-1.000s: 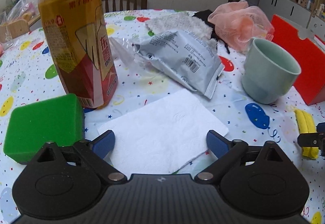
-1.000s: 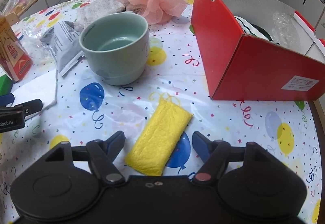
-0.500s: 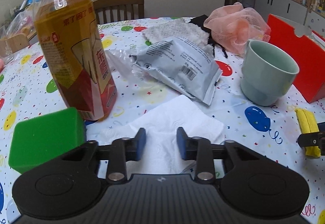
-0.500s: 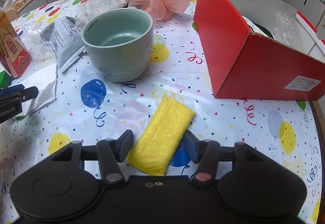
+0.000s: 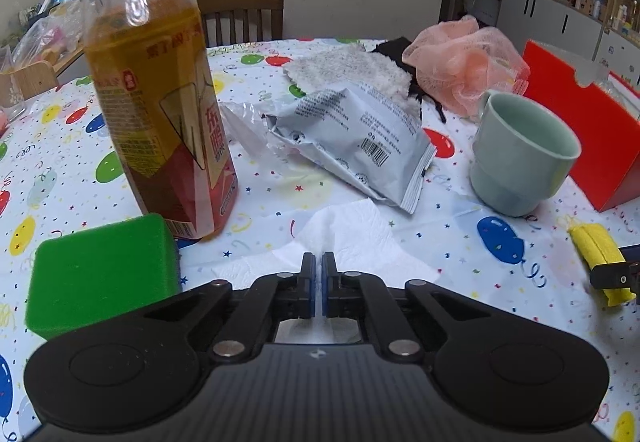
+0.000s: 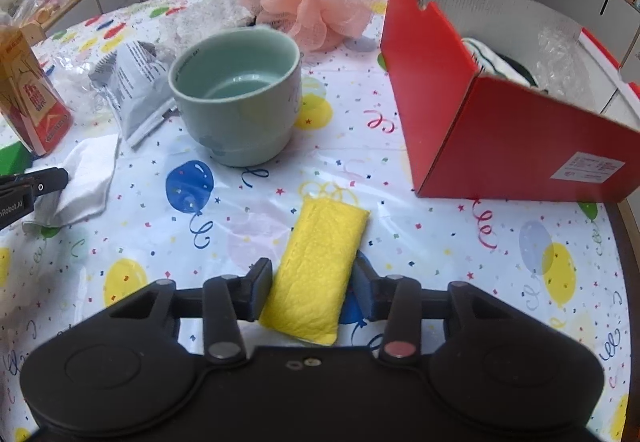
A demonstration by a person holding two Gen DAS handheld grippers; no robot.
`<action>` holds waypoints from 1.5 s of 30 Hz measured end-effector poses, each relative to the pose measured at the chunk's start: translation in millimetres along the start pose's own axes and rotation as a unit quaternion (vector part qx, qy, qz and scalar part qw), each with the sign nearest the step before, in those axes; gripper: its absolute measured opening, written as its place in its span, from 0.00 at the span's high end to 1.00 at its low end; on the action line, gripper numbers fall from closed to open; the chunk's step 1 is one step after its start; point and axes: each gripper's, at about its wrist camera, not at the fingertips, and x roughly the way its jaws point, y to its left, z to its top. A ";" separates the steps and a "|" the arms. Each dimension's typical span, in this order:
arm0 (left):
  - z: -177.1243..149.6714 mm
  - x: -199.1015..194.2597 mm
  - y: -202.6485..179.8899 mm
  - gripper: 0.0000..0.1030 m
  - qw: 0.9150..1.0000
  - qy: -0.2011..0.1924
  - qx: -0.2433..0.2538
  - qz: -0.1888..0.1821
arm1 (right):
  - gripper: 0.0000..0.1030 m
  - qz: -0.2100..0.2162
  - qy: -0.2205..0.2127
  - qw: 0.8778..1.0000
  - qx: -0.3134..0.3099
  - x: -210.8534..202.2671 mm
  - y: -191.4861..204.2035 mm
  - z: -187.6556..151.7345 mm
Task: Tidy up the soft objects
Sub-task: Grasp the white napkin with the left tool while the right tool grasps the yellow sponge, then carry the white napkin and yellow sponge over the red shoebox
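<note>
Both grasps are closing at once, which looks like the pick-up step of sorting the soft items. The left gripper (image 5: pixel 318 274) has its jaws drawn almost together on a raised fold of the white tissue (image 5: pixel 352 238), which lies on the tabletop (image 5: pixel 280 177) in front of the tea bottle (image 5: pixel 156 93) and beside the green sponge (image 5: pixel 100 274). The right gripper (image 6: pixel 312 282) has its jaws narrowed around the near end of the yellow sponge cloth (image 6: pixel 320 266), each one touching or just beside a long edge; whether they press it firmly I cannot tell. The cloth lies flat on the tabletop between the celadon cup (image 6: pixel 240 97) and the red box (image 6: pixel 500 145).

The red box, open at the top and already holding something pale, is the likely destination. The next move calls for lifting both pieces clear. The tissue is thin and may slip or tear from a pinch on one fold, so a slow rise suits it. The cloth must then clear the box's tall near wall.
</note>
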 end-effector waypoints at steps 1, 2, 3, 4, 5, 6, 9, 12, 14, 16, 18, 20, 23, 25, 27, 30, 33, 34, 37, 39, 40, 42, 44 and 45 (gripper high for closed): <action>0.3 -3.0 0.5 0.98 1.000 -0.002 -0.002 -0.002 | 0.60 0.002 -0.005 1.000 -0.001 -3.9 -1.3 -0.3; 0.6 -6.2 1.0 0.98 1.000 -0.005 -0.003 -0.004 | 0.61 0.004 -0.008 1.000 0.000 -7.1 -2.9 -0.2; 1.1 -9.1 1.5 0.98 1.000 -0.005 -0.006 -0.006 | 0.62 0.008 -0.011 1.000 0.003 -10.8 -4.8 -0.5; 1.7 -11.7 2.0 0.98 1.000 -0.006 -0.008 -0.009 | 0.62 0.011 -0.013 1.000 0.004 -14.2 -6.4 -0.6; 2.4 -14.8 2.5 0.98 1.000 -0.008 -0.009 -0.012 | 0.63 0.015 -0.016 1.000 0.004 -17.7 -7.9 -1.0; 3.3 -18.2 2.4 0.98 1.000 -0.012 -0.008 -0.013 | 0.63 0.017 -0.020 1.000 0.003 -21.5 -9.2 -1.5; 6.9 -27.8 4.3 0.98 1.000 -0.018 -0.014 -0.021 | 0.64 0.026 -0.029 0.999 0.005 -32.2 -14.3 -2.8; 9.8 -38.0 2.8 0.98 0.999 -0.023 -0.016 -0.027 | 0.67 0.038 -0.038 0.999 0.007 -43.0 -18.9 -4.1; 10.9 -45.5 -0.2 0.98 0.999 -0.027 -0.016 -0.033 | 0.67 0.043 -0.045 0.998 0.002 -50.3 -20.7 -5.6; 12.2 -51.7 -4.2 0.98 0.999 -0.031 -0.015 -0.039 | 0.67 0.045 -0.050 0.998 -0.002 -55.1 -23.5 -7.2; 13.6 -57.8 -8.7 0.98 0.998 -0.035 -0.015 -0.043 | 0.67 0.050 -0.053 0.997 0.000 -59.8 -27.3 -8.0; 15.3 -63.2 -14.3 0.98 0.998 -0.038 -0.015 -0.049 | 0.67 0.055 -0.060 0.997 0.004 -66.7 -31.5 -8.3; 20.0 -71.9 -24.9 0.98 0.997 -0.044 -0.014 -0.060 | 0.67 0.063 -0.074 0.995 0.006 -79.6 -38.5 -7.3; 24.9 -78.3 -31.7 0.98 0.996 -0.049 -0.015 -0.069 | 0.67 0.067 -0.085 0.994 0.006 -89.2 -44.1 -5.9; 30.1 -85.4 -39.9 0.98 0.995 -0.057 -0.013 -0.077 | 0.67 0.071 -0.096 0.993 0.008 -98.9 -51.4 -3.2; 39.6 -94.2 -53.8 0.98 0.994 -0.066 -0.006 -0.091 | 0.67 0.072 -0.111 0.991 0.009 -112.0 -62.7 1.0; 48.9 -100.2 -72.1 0.98 0.992 -0.077 0.011 -0.098 | 0.67 0.069 -0.127 0.989 0.008 -121.3 -76.1 7.7; 52.0 -101.2 -78.5 0.98 0.992 -0.080 0.017 -0.100 | 0.67 0.066 -0.133 0.989 0.008 -123.6 -81.4 9.8; 60.5 -103.7 -96.9 0.98 0.990 -0.086 0.026 -0.108 | 0.67 0.060 -0.146 0.987 0.012 -128.2 -97.7 15.7; 67.2 -105.9 -108.8 0.98 0.989 -0.092 0.031 -0.112 | 0.67 0.054 -0.158 0.986 0.012 -132.4 -109.1 19.8; 70.7 -107.0 -114.5 0.98 0.988 -0.095 0.034 -0.114 | 0.67 0.051 -0.165 0.985 0.014 -134.7 -115.6 21.7; 78.4 -109.4 -127.0 0.98 0.987 -0.101 0.039 -0.117 | 0.67 0.043 -0.177 0.983 0.016 -137.8 -127.9 25.3; 86.1 -110.9 -139.8 0.98 0.986 -0.107 0.044 -0.121 | 0.67 0.037 -0.184 0.982 0.020 -139.0 -140.1 29.0; 90.4 -111.4 -146.9 0.98 0.985 -0.111 0.047 -0.123 | 0.67 0.034 -0.186 0.982 0.023 -139.1 -147.3 30.8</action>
